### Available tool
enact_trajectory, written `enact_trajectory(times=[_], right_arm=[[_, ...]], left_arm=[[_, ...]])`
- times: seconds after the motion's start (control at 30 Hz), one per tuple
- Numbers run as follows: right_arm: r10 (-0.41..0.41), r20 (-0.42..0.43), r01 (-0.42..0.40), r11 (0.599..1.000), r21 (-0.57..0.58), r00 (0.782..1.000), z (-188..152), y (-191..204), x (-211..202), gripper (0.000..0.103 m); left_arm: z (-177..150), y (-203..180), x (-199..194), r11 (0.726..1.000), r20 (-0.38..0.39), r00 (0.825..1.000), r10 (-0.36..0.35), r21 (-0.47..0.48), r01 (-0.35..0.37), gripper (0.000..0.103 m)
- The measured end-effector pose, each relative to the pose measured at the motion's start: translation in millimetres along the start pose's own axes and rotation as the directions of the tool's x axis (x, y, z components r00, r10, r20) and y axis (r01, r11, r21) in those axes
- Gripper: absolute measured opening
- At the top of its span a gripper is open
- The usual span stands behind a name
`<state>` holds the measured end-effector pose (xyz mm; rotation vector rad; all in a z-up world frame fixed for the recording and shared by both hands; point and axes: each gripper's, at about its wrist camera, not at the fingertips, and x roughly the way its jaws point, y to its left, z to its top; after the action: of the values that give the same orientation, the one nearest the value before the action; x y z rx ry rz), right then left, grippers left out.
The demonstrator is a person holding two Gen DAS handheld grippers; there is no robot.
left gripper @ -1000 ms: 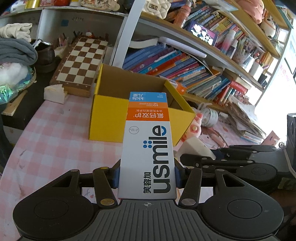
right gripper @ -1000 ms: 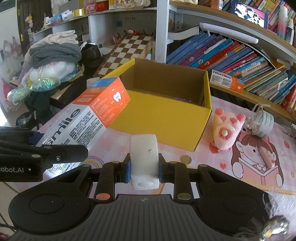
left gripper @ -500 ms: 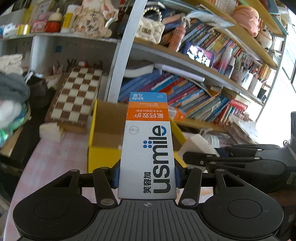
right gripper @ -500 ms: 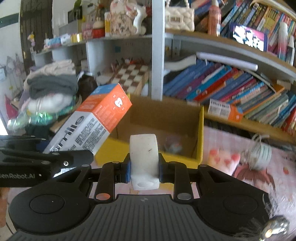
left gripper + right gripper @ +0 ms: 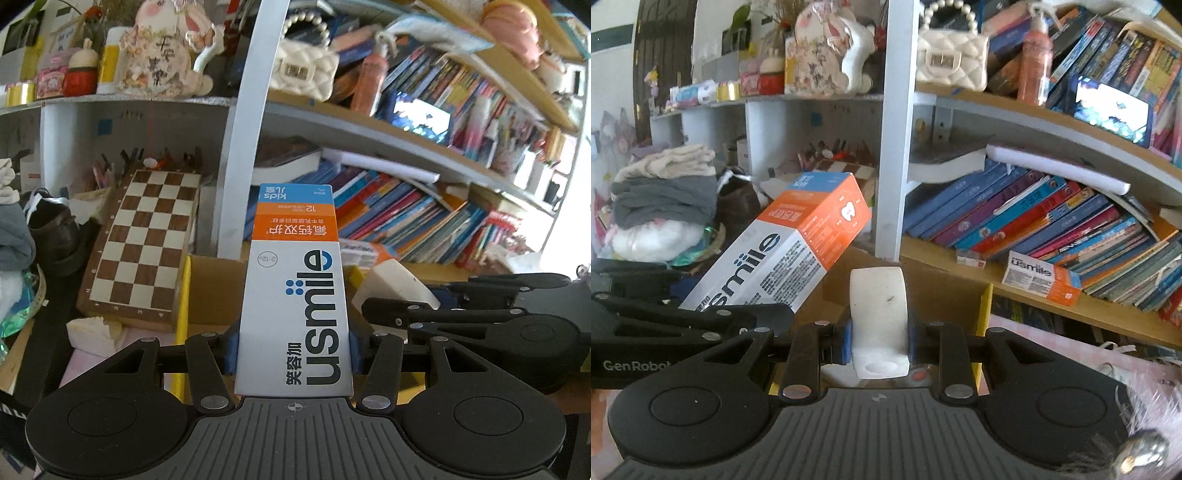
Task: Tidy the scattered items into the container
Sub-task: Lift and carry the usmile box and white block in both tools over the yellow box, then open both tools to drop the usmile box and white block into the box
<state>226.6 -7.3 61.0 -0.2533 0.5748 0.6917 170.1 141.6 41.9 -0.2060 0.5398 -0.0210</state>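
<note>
My left gripper [image 5: 293, 350] is shut on a white, orange and blue usmile toothpaste box [image 5: 295, 295], held up over the near edge of the yellow cardboard box [image 5: 183, 295]. The toothpaste box also shows in the right wrist view [image 5: 783, 254], tilted up. My right gripper [image 5: 879, 338] is shut on a white foam block [image 5: 879, 314], held above the yellow box's brown inside [image 5: 942, 295]. The foam block also shows in the left wrist view [image 5: 391, 284], with the right gripper [image 5: 461, 317] beside it.
A bookshelf with leaning books [image 5: 1052, 221] stands right behind the box, with a white upright post [image 5: 894, 129]. A chessboard [image 5: 144, 247] leans at back left. A second small usmile box [image 5: 1041, 277] lies on the shelf. Pink checked tablecloth [image 5: 1071, 354] shows at right.
Both grippers have risen and moved forward toward the yellow box, tilting upward. The box has dropped low in both views and the shelves fill the frames. Both holds are unchanged.
</note>
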Motion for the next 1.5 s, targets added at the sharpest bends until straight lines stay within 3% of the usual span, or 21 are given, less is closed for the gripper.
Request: enact_trajectory(times=[0.27,0.67,1.03,1.2,1.5], right_arm=[[0.015,-0.093,-0.017,1.0,-0.025,0.996,4,-13,58,0.024],[0.041,-0.207,-0.058,0.995,-0.078,0.977,10,-20,127,0.024],[0.06,-0.251,-0.088,0.991,-0.104,0.966,18,-21,148,0.024],[0.058,-0.246,-0.087,0.99,-0.11,0.968,23,-23,150,0.024],[0.064,-0.234,-0.096,0.987,-0.132,0.97,31,-11,157,0.024]], left_arm=[[-7,11,42,0.998,-0.085,0.995,0.055,0.018,-0.054,0.051],[-20,19,70,0.99,-0.165,0.976,0.14,0.036,-0.135,0.051],[-14,17,77,0.987,-0.152,0.975,0.162,0.023,-0.16,0.051],[-7,17,63,0.989,-0.088,0.985,0.146,0.009,-0.146,0.068],[-12,13,47,0.987,-0.068,0.985,0.159,0.017,-0.158,0.072]])
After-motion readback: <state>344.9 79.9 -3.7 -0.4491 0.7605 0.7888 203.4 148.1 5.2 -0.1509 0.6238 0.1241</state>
